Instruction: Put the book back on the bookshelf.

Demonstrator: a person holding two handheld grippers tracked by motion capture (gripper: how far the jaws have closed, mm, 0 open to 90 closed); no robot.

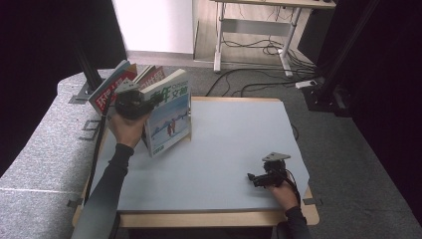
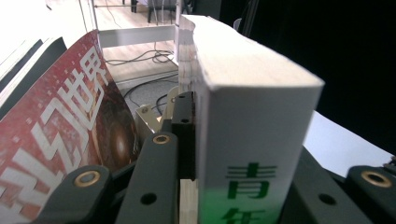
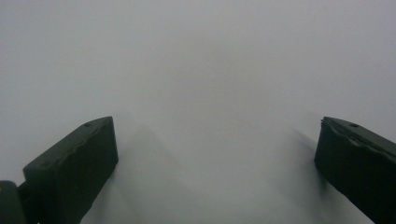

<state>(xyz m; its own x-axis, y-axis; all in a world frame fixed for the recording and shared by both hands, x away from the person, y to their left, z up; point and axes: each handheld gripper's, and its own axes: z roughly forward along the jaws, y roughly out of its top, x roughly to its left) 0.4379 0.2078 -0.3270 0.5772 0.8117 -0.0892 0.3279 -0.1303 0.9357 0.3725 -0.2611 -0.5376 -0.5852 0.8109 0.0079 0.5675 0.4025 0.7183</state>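
Note:
A thick book with a white and green cover (image 1: 169, 117) stands tilted at the table's far left. My left gripper (image 1: 133, 103) is shut on its spine (image 2: 254, 140), which sits between the two black jaws. Just left of it a red-covered book (image 2: 60, 135) leans, one of several books (image 1: 117, 82) standing at the far left corner. My right gripper (image 1: 259, 178) rests low on the pale table top (image 1: 234, 144) near the front right, its jaws wide apart over bare surface (image 3: 210, 93) and holding nothing.
Past the table's far edge there is a desk frame (image 1: 254, 30) with cables on the grey floor (image 1: 268, 74). A black post (image 1: 87, 64) stands behind the books at the left. Dark curtains close both sides.

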